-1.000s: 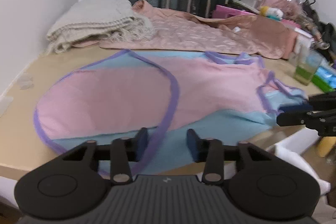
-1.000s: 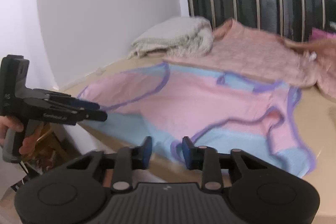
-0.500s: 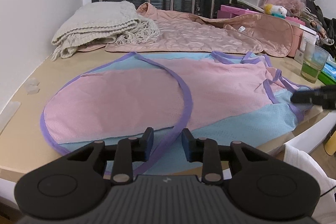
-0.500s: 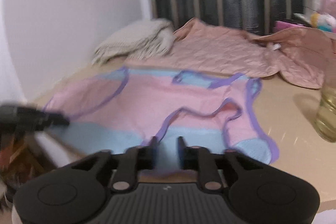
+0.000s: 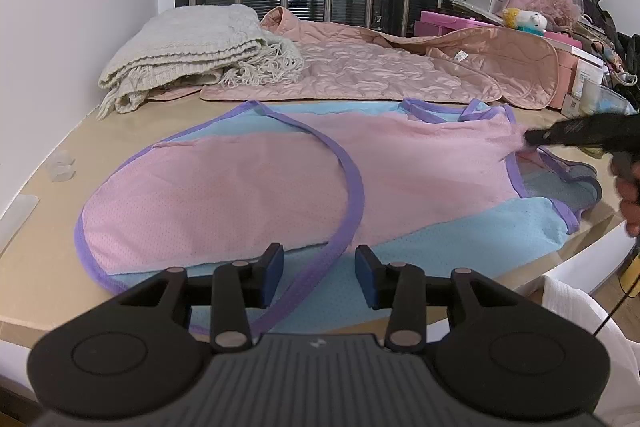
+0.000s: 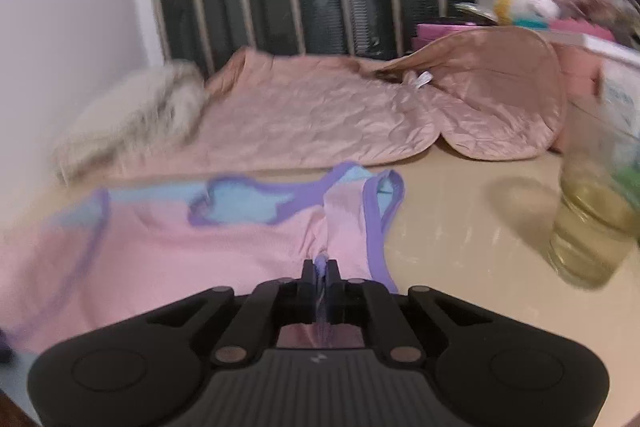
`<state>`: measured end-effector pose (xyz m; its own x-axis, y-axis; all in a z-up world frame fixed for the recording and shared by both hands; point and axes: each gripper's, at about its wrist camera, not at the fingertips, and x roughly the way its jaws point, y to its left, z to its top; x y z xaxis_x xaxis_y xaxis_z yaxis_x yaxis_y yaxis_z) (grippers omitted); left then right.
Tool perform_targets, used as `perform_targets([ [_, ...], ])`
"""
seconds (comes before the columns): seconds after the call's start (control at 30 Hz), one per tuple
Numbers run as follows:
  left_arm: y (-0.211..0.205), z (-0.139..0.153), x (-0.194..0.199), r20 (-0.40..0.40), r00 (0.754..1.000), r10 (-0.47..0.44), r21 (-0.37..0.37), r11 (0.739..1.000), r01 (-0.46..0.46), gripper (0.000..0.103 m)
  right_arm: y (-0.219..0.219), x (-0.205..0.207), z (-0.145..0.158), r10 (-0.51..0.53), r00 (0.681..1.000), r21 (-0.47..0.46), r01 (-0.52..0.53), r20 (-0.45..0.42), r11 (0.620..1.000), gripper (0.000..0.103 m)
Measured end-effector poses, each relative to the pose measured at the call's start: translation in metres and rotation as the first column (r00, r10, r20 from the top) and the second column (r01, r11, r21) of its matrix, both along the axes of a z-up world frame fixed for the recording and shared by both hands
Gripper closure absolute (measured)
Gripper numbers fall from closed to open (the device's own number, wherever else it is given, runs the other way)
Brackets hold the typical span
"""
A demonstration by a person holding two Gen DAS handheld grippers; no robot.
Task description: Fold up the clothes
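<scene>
From the left wrist camera, the near hem of the pink and blue garment (image 5: 248,195) is hidden behind the tool's own black body, and the right gripper (image 5: 532,138) enters as a dark, smeared shape cut off by the frame's right edge — whether it grips cloth cannot be told from here. A hand (image 5: 628,187) behind it is only partly visible. The left gripper (image 5: 319,267) sits low at the table's near edge, its fingers spread wide with the purple trim running between them, not pinched. The garment lies flat across the beige table (image 5: 48,211). Behind it lie a folded cream blanket (image 5: 192,47) and a quilted pink jacket (image 5: 384,67), then window bars and cluttered boxes.

The right wrist camera is blurred throughout, so far objects are soft. The right gripper (image 6: 321,277) has its fingers pressed together on a bunched fold of the garment (image 6: 160,251) near a purple-edged opening — the cloth rises in a small ridge ahead of the tips. A cup of yellowish liquid (image 6: 588,235) stands well apart on the right.
</scene>
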<state>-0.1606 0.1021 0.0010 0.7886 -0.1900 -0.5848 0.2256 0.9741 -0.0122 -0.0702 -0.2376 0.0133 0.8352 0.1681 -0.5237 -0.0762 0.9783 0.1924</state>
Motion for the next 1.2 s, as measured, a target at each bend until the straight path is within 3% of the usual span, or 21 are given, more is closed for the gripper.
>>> perform_targets([
  [0.17, 0.000, -0.001, 0.002, 0.003, 1.000, -0.005, 0.005, 1.000, 0.005, 0.061, -0.033, -0.027, 0.013, -0.037, 0.999, 0.201, 0.031, 0.023, 0.979, 0.100],
  [0.27, -0.001, 0.000, 0.003, 0.002, 1.000, -0.006, 0.008, 1.000, 0.006, 0.059, -0.041, -0.027, 0.003, -0.022, 0.998, 0.241, 0.033, -0.050, 0.970, 0.094],
  [0.33, -0.001, 0.000, 0.002, 0.002, 1.000, -0.003, 0.007, 1.000, 0.003, 0.059, -0.041, -0.027, -0.005, -0.025, 0.995, 0.235, 0.046, -0.092, 0.971, 0.087],
  [0.4, -0.001, -0.001, 0.001, 0.003, 1.000, -0.002, 0.007, 1.000, 0.002, 0.059, -0.036, -0.031, -0.005, -0.035, 0.998, 0.182, 0.045, -0.056, 0.982, 0.072],
  [0.57, -0.003, 0.000, 0.002, 0.003, 1.000, 0.001, 0.008, 1.000, -0.001, 0.057, -0.017, -0.024, 0.011, -0.011, 0.996, 0.004, 0.010, 0.088, 1.000, 0.061],
  [0.63, -0.004, -0.001, 0.001, 0.005, 1.000, 0.002, 0.010, 1.000, -0.002, 0.056, -0.008, -0.004, 0.010, 0.045, 0.995, -0.059, -0.040, 0.087, 0.997, 0.061],
  [0.7, -0.004, -0.001, 0.001, 0.004, 1.000, 0.002, 0.010, 1.000, -0.002, 0.056, 0.001, 0.019, 0.003, 0.098, 0.995, -0.090, -0.096, 0.022, 0.991, 0.064],
  [0.73, -0.004, -0.001, 0.001, 0.004, 1.000, 0.001, 0.008, 1.000, -0.001, 0.055, 0.004, 0.029, 0.000, 0.120, 0.993, -0.097, -0.120, -0.008, 0.988, 0.070],
  [0.77, -0.003, -0.001, 0.001, 0.003, 1.000, 0.000, 0.005, 1.000, 0.000, 0.055, 0.005, 0.036, -0.003, 0.112, 0.993, -0.084, -0.114, -0.029, 0.990, 0.101],
  [0.8, -0.002, -0.001, 0.001, 0.003, 1.000, 0.000, 0.003, 1.000, 0.000, 0.055, 0.001, 0.040, -0.005, 0.077, 0.996, -0.051, -0.080, -0.049, 0.995, 0.102],
  [0.93, -0.001, 0.000, 0.001, 0.004, 1.000, -0.002, 0.000, 1.000, 0.002, 0.055, -0.021, 0.045, -0.008, 0.013, 0.996, 0.081, -0.006, -0.084, 0.997, 0.100],
  [1.07, 0.001, 0.001, 0.001, 0.003, 1.000, -0.010, -0.006, 1.000, 0.010, 0.055, -0.018, 0.021, 0.005, 0.026, 1.000, 0.010, -0.026, -0.012, 1.000, 0.075],
  [1.17, 0.002, 0.002, 0.000, 0.004, 1.000, -0.018, -0.011, 1.000, 0.018, 0.055, -0.008, -0.007, 0.017, 0.106, 0.994, -0.057, -0.104, 0.034, 0.993, 0.072],
  [1.2, 0.002, 0.002, -0.001, 0.009, 1.000, -0.025, -0.015, 1.000, 0.025, 0.055, -0.003, -0.016, 0.017, 0.152, 0.988, -0.041, -0.151, 0.018, 0.988, 0.073],
])
